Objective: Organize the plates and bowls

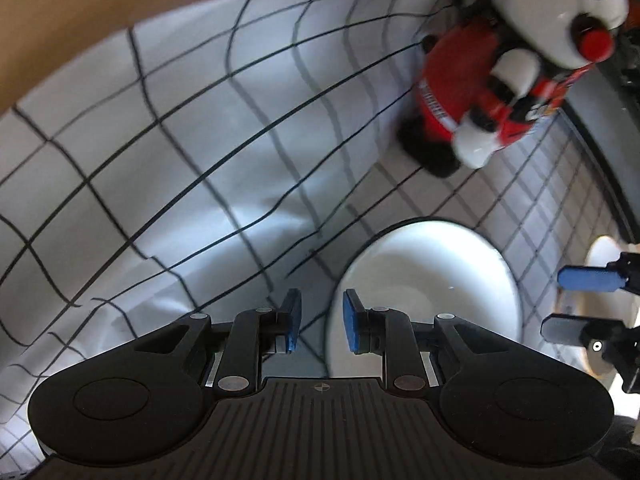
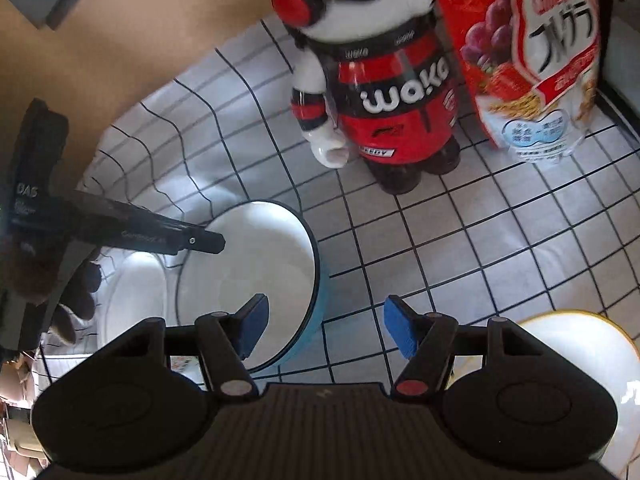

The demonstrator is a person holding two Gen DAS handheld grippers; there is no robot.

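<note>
I see a white cloth with a black grid (image 2: 500,248) spread across the scene. On it, a white bowl with a blue outside (image 2: 256,276) sits near, left of centre. My right gripper (image 2: 324,330) hangs half open and empty; my left gripper (image 1: 318,322) is narrowly parted beside the bowl's rim, holding nothing.

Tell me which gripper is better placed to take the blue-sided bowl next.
Left, probably. The left gripper is open with its jaws astride the near rim of the blue-sided bowl. The right gripper, also open, sits over the tablecloth beside it.
</note>
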